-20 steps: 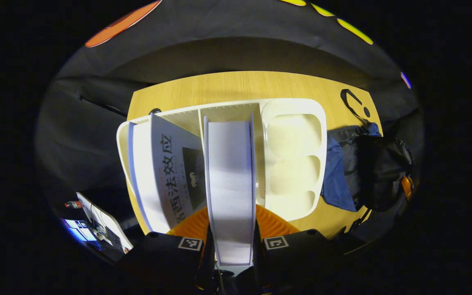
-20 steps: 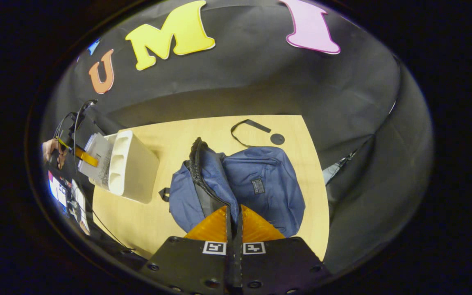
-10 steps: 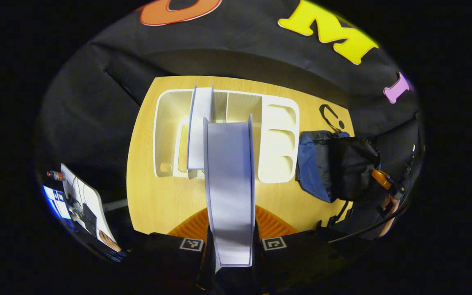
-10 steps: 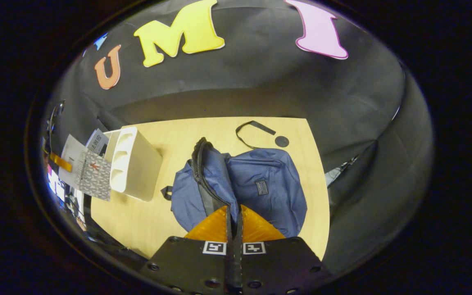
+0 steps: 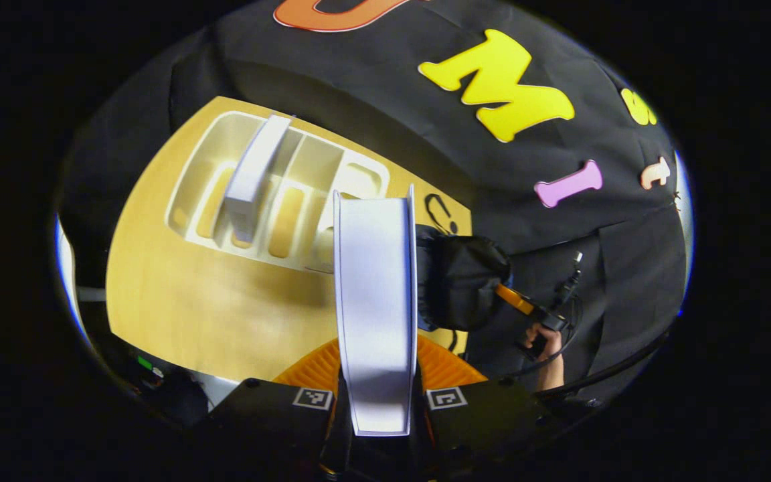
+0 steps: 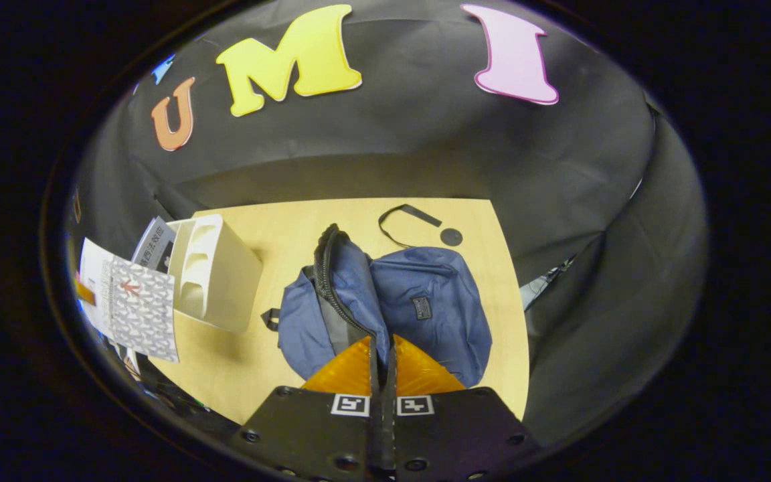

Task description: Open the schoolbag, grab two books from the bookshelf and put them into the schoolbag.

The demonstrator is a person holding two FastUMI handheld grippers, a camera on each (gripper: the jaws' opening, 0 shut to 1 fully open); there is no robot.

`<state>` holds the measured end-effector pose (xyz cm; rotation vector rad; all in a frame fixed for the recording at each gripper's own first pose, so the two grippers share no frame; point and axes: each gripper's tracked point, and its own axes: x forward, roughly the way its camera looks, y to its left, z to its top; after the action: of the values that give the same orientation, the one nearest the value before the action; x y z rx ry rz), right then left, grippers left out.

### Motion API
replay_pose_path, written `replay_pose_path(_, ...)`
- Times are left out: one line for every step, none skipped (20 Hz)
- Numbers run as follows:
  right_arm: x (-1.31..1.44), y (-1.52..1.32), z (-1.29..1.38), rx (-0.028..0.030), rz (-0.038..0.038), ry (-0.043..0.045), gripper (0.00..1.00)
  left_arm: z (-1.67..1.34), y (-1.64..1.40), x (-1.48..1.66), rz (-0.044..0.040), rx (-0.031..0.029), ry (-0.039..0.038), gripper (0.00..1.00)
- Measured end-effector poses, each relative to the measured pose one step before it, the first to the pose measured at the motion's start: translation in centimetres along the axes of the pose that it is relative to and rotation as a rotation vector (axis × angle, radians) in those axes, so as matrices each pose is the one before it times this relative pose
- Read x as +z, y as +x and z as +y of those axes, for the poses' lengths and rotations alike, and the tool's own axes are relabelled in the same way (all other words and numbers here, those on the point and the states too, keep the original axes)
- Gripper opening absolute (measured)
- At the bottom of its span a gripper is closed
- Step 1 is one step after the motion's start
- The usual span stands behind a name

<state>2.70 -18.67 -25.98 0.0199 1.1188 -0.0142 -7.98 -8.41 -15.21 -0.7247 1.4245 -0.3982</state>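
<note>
Now book [image 5: 375, 301] edge-on, pale pages, clamped in left claw [image 5: 377, 408].

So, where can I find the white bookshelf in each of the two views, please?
Left gripper view: the white bookshelf lies upper left on the wooden table, one book standing in it, left of the book that the left gripper holds.
Right gripper view: the bookshelf stands at left, beside the held book.
Shared landmark: the blue schoolbag, next to the shelf in both views.

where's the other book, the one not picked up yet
In the left gripper view, the second book stands in the white bookshelf on the table's far left, left of the book in the left gripper.
</note>
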Motion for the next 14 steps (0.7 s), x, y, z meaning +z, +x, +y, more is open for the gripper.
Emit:
replay_pose_path(0.076, -0.104, -0.012, -0.00199, -0.00464, -0.0012, 0.03, -1.397, 1.057, -0.349, -0.00185, -0.04786, -0.0011, 0.37)
replay_pose_path(0.134, -0.147, 0.117, 0.00201, -0.00385, 0.00322, 0.03, -1.246, 1.286, -0.312, -0.00337, -0.0383, 0.00117, 0.37)
replay_pose_path(0.074, -0.032, -0.025, 0.00081, -0.00408, 0.0046, 0.0, -1.072, 1.563, -0.323, -0.00063, -0.03646, -0.00192, 0.37)
replay_pose_path(0.004, -0.107, -0.033, 0.0007, 0.00019, 0.00454, 0.0, -0.954, 1.969, -0.709, 0.00969, -0.03212, -0.00237, 0.37)
replay_pose_path(0.042, 0.001, -0.142, -0.00224, -0.00024, 0.00439, 0.0, -0.507, 1.946, -0.598, 0.01305, -0.02311, -0.00263, 0.37)
replay_pose_path(0.024, -0.085, -0.102, -0.00164, -0.00023, 0.0025, 0.0, -0.164, 2.278, -0.559, 0.01336, -0.01475, -0.00589, 0.37)
replay_pose_path(-0.001, -0.1, -0.139, -0.00193, -0.00135, 0.00343, 0.0, 0.027, 1.953, -0.33, 0.00919, -0.00777, -0.00389, 0.37)
replay_pose_path(0.037, -0.019, -0.055, -0.0007, -0.00128, 0.00185, 0.0, 0.113, 2.034, -0.214, 0.00004, -0.00081, -0.0071, 0.37)
replay_pose_path(-0.031, -0.076, -0.053, 0.00064, -0.00064, -0.00039, 0.0, 0.332, 2.049, 0.029, -0.00402, 0.00445, -0.00748, 0.37)
replay_pose_path(0.021, -0.074, -0.034, 0.00183, -0.00225, 0.00404, 0.0, 0.131, 1.959, 0.07, -0.00646, 0.00379, -0.00938, 0.37)
replay_pose_path(0.037, -0.068, -0.099, 0.00078, -0.00372, 0.00243, 0.0, 0.138, 1.771, 0.069, -0.00516, 0.00209, -0.0053, 0.37)
replay_pose_path(0.15, -0.111, -0.117, -0.00024, -0.00547, 0.00203, 0.0, 0.334, 1.862, -0.098, -0.00102, 0.00842, 0.00107, 0.37)
replay_pose_path(0.089, -0.08, 0.055, 0.00145, -0.00497, 0.00066, 0.0, 0.387, 1.5, -0.216, 0.00191, 0.01407, 0.00981, 0.37)
replay_pose_path(0.101, -0.144, -0.045, -0.00022, -0.00493, -0.00337, 0.0, 0.233, 1.762, 0.166, -0.00109, 0.00943, 0.01107, 0.37)
